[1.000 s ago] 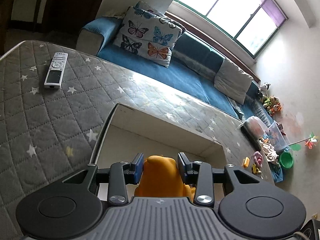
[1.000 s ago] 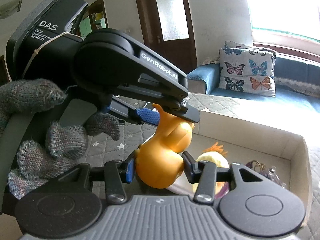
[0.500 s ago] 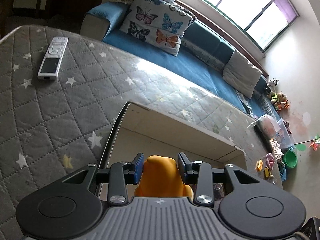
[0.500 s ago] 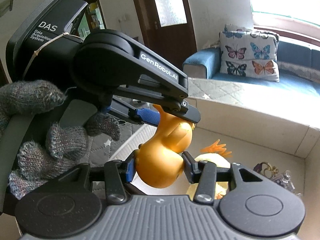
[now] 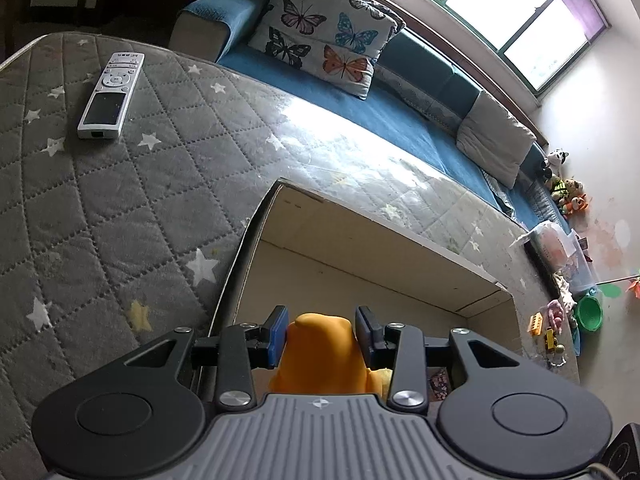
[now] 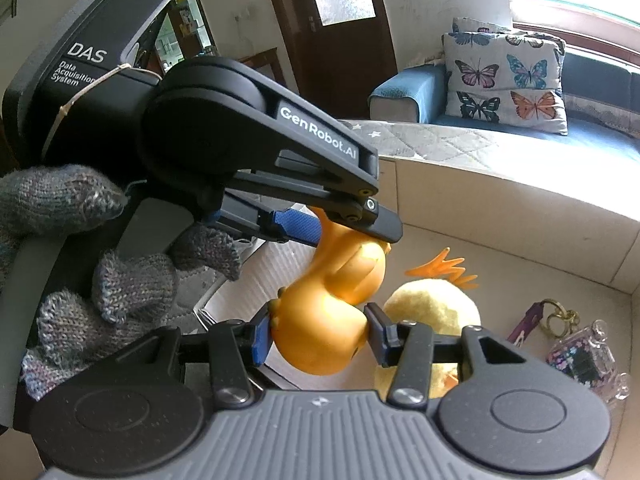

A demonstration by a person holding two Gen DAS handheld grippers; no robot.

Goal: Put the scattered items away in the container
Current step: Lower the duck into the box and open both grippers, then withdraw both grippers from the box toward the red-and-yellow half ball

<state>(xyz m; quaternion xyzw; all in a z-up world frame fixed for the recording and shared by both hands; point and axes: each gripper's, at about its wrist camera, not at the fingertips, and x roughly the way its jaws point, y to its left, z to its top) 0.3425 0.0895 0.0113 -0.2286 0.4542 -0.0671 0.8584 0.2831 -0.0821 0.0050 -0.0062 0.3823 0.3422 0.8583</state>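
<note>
Over the open cardboard box point(image 5: 400, 268) an orange rubber duck point(image 6: 332, 300) is held by both grippers at once: the left gripper point(image 5: 322, 334) is clamped on its upper end, the right gripper point(image 6: 318, 338) is clamped on its round lower body. Blue pads are seen pressed on both sides of the toy in each wrist view. From a second ago to now, the box has come closer and larger in the left view, its near corner and inner wall more exposed, and the remote point(image 5: 110, 94) has slid toward the upper left; in the right view the box floor has opened up below the duck. This is read as both grippers having been lowered and tipped toward the box, with the duck carried along and neither grip altered. Already inside the box are a yellow plush toy point(image 6: 434, 312) just behind the duck and a keychain point(image 6: 576, 348) near the right wall. The duck is judged to be above the box interior, not yet resting on the floor, though contact with the plush cannot be ruled out. Release is judged to be the next step; with two grips on one toy, one is likely to need opening before the other or the toy could be dragged. The remote is left on the grey quilted cover point(image 5: 120, 200), well apart from the box, so the task is judged unfinished.
</note>
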